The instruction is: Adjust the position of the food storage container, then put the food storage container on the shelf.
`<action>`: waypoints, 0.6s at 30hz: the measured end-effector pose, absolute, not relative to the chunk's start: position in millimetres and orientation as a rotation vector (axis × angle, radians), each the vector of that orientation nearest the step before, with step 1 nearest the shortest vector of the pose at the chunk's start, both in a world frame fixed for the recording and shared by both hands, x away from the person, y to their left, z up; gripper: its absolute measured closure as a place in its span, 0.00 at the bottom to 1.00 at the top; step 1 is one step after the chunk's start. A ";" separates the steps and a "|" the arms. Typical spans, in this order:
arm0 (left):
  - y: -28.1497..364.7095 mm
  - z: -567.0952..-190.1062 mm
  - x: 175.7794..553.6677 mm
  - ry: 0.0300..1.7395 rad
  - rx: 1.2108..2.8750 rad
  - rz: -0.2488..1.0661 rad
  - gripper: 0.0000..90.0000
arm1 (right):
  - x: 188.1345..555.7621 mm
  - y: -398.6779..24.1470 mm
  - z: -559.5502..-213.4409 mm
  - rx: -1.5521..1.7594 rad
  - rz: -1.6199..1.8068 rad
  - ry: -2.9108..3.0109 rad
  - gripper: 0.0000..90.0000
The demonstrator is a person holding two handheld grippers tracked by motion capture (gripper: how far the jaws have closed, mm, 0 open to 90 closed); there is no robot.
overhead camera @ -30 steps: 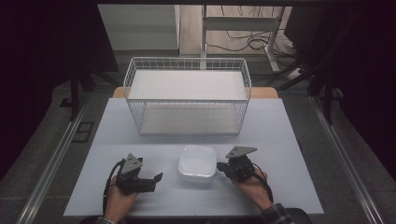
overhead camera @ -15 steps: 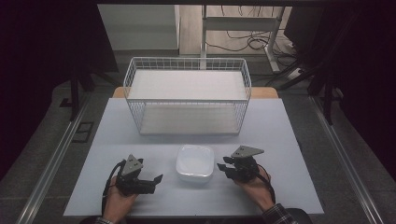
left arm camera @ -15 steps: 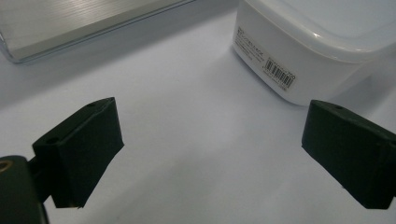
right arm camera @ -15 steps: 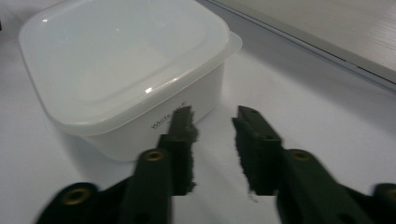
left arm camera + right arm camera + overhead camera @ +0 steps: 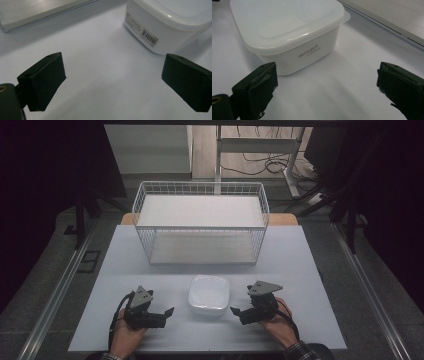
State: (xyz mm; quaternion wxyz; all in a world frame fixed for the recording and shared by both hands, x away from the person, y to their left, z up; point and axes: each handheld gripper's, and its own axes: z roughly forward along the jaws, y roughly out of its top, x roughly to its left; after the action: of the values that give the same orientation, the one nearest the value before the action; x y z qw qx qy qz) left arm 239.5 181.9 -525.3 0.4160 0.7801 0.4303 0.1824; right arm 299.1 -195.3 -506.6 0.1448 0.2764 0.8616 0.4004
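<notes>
White box w/ a lid sits low in the middle of the high view, on the table, btw the two claws. Left claw is at lower left, held by a hand. Its jaws are wide apart w/ nothing in them; box shows at upper right of the left gripper view, just past the jaws. Right claw is at lower right, near the box but not touching. Its jaws just opened wide, nothing btw them; box sits upper left in the right gripper view. Farther up, in the middle of the high view, stands a wire basket.
</notes>
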 end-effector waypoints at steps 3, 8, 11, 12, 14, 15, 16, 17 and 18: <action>181.8 -525.4 241.3 1.074 1.950 0.429 0.06 | 300.8 -196.9 -506.0 0.789 1.161 2.478 0.03; 180.2 -524.8 242.3 1.056 1.954 0.406 0.07 | 301.2 -197.2 -505.2 0.789 1.193 2.468 0.03; 178.6 -521.7 243.4 1.036 1.944 0.386 0.07 | 300.7 -196.0 -502.3 0.770 1.197 2.468 0.03; 178.0 -521.0 244.0 1.031 1.939 0.375 0.07 | 300.7 -196.0 -502.3 0.770 1.197 2.468 0.03; 174.1 -518.9 248.3 1.012 1.942 0.349 0.05 | 301.5 -194.5 -500.3 0.778 1.210 2.470 0.03; 174.1 -518.9 248.3 1.012 1.942 0.349 0.05 | 301.9 -193.5 -499.6 0.780 1.213 2.475 0.03; 172.5 -518.6 250.4 1.010 1.947 0.340 0.05 | 301.9 -193.5 -499.6 0.780 1.213 2.475 0.03; 170.0 -518.5 256.6 1.004 1.955 0.278 0.05 | 303.0 -191.2 -498.4 0.776 1.221 2.486 0.03; 169.1 -518.4 259.6 1.003 1.948 0.252 0.05 | 303.4 -190.4 -498.0 0.777 1.226 2.490 0.03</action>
State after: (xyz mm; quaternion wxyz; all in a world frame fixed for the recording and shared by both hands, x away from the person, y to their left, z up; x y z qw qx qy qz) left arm 259.6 169.1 -518.4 0.4510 0.7884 0.4058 0.1020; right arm 303.4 -190.4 -498.0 0.1292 0.2673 0.8567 0.4217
